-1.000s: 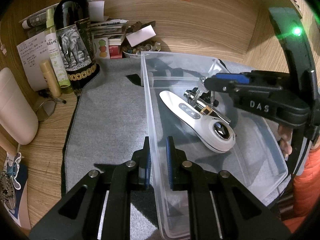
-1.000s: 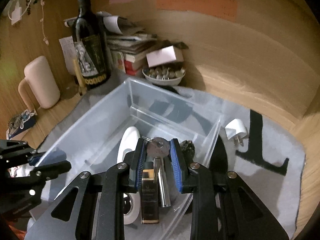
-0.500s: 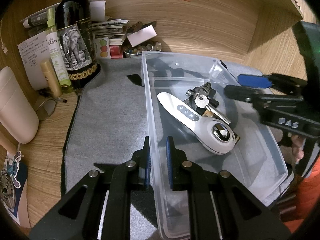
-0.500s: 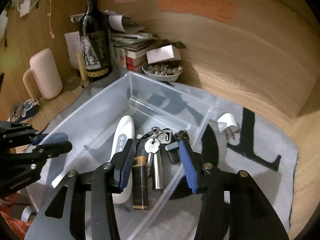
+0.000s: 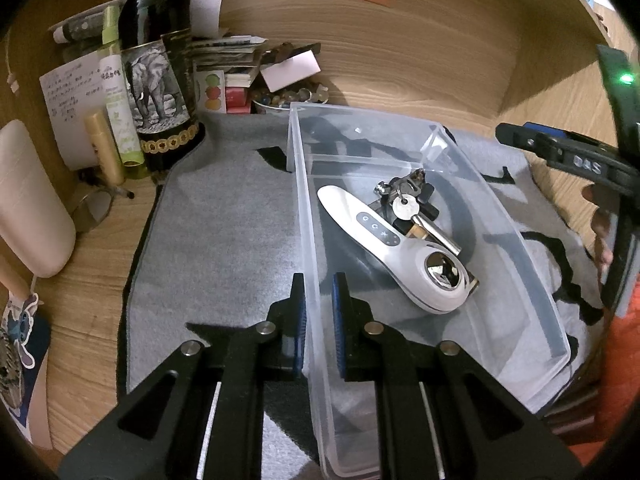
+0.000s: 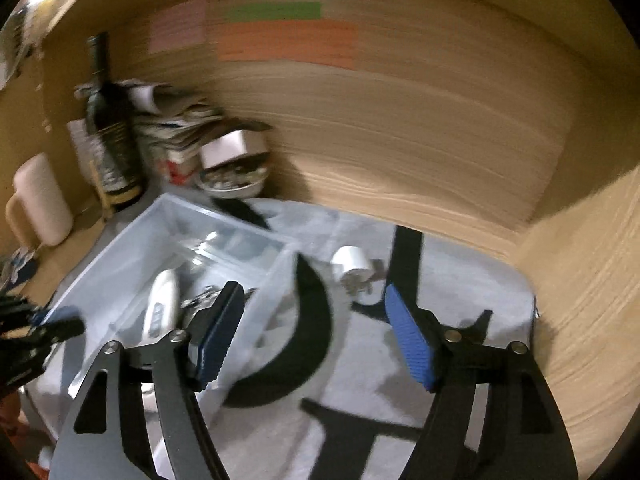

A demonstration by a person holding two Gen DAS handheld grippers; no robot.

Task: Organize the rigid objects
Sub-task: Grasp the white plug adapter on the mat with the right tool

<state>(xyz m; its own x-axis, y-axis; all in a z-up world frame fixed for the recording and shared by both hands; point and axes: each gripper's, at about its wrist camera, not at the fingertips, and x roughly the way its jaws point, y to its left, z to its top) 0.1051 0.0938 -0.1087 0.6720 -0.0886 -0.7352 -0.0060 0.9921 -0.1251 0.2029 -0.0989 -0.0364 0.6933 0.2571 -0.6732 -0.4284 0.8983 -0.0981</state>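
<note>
A clear plastic bin (image 5: 500,216) stands on the grey mat (image 5: 224,232). My left gripper (image 5: 319,292) is shut on the bin's near left wall. Inside lie a white handheld device (image 5: 384,240) and, against it, a bunch of keys (image 5: 404,200). My right gripper (image 6: 314,300) hovers over the mat just right of the bin (image 6: 120,248); its jaws are opening and nothing is between them. It also shows at the right edge of the left wrist view, right gripper (image 5: 560,152). A white plug adapter (image 6: 352,268) lies on the mat beyond the right gripper's fingers.
A dark wine bottle (image 5: 156,68), small bottles, a stack of books and a bowl of small items (image 5: 288,98) crowd the back left corner. A beige mug (image 5: 28,208) stands at the left. Wooden walls close the back and right.
The right gripper let go of the keys, which now lie in the bin. It opened wide and drew back up and to the right, out of the bin. The left gripper kept still.
</note>
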